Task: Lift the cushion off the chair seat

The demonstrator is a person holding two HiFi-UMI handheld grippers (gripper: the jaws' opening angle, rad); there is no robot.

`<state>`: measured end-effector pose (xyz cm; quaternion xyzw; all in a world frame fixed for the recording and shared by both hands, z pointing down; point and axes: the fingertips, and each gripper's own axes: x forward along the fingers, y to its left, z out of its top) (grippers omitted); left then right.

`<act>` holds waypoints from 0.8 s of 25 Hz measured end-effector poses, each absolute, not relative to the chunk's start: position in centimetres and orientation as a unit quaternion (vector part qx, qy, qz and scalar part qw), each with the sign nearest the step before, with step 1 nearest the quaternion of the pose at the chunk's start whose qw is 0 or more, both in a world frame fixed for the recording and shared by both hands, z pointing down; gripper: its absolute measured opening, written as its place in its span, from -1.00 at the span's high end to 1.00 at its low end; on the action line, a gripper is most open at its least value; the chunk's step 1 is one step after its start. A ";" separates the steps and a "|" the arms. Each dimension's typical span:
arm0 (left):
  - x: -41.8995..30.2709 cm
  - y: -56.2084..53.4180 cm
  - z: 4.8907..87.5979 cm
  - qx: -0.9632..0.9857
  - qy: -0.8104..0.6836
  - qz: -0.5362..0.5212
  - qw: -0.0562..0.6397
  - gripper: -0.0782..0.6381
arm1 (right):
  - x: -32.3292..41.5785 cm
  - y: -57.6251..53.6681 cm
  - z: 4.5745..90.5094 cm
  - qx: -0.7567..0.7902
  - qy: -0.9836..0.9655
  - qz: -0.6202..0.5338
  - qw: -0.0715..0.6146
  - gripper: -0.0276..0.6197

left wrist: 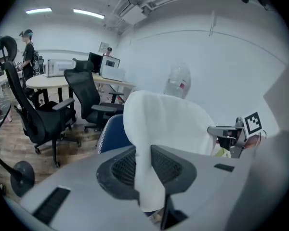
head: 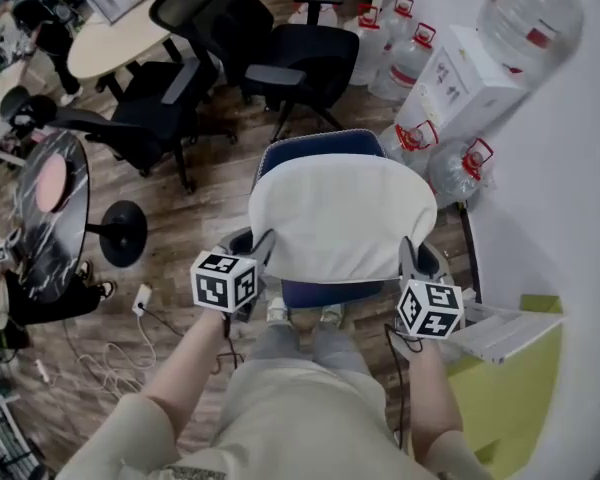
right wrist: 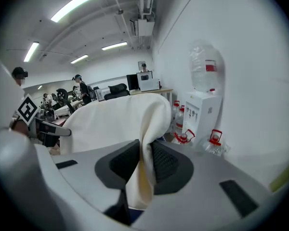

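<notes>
A white cushion (head: pixel 340 218) hangs in the air between my two grippers, above the blue chair (head: pixel 320 148) whose back shows beyond it. My left gripper (head: pixel 263 243) is shut on the cushion's near left corner; in the left gripper view the white cushion (left wrist: pixel 168 124) runs down between the jaws of the left gripper (left wrist: pixel 143 165). My right gripper (head: pixel 408 251) is shut on the near right corner; in the right gripper view the cushion (right wrist: pixel 115 121) is pinched in the right gripper (right wrist: pixel 145 165). The chair seat is mostly hidden under the cushion.
Black office chairs (head: pixel 300 53) and a round table (head: pixel 120 33) stand behind. A water dispenser (head: pixel 480 78) and several water bottles (head: pixel 405 58) line the right wall. A dark round table (head: pixel 50 208) is at left; cables (head: pixel 110 353) lie on the wooden floor.
</notes>
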<state>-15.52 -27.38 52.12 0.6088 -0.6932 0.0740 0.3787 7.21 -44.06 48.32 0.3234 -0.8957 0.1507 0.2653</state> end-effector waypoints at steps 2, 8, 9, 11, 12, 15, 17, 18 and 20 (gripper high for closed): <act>-15.6 -26.8 49.2 0.612 -0.700 0.065 0.363 0.52 | 7.2 -43.4 45.2 0.321 -0.904 0.140 0.246 0.63; -16.5 -25.6 41.5 0.625 -0.716 0.050 0.308 0.52 | 7.2 -41.5 37.3 0.312 -0.924 0.111 0.194 0.62; -16.5 -25.4 40.3 0.628 -0.717 0.048 0.299 0.52 | 7.2 -41.2 36.1 0.312 -0.926 0.106 0.187 0.62; -16.6 -24.8 38.1 0.633 -0.719 0.042 0.283 0.52 | 7.3 -40.6 33.9 0.312 -0.929 0.098 0.171 0.62; -16.6 -24.5 37.2 0.635 -0.721 0.039 0.275 0.52 | 7.3 -40.3 33.0 0.312 -0.931 0.094 0.163 0.62; -16.8 -23.7 34.5 0.637 -0.728 0.027 0.254 0.52 | 7.0 -39.5 30.2 0.305 -0.939 0.076 0.142 0.62; -16.9 -23.4 32.8 0.639 -0.730 0.018 0.242 0.52 | 6.9 -39.1 28.6 0.300 -0.943 0.065 0.131 0.65; -16.9 -23.2 32.1 0.641 -0.730 0.014 0.237 0.52 | 6.9 -39.0 28.0 0.299 -0.944 0.062 0.128 0.66; -16.7 -22.6 31.1 0.644 -0.729 0.010 0.233 0.52 | 7.1 -38.7 27.4 0.299 -0.944 0.063 0.123 0.66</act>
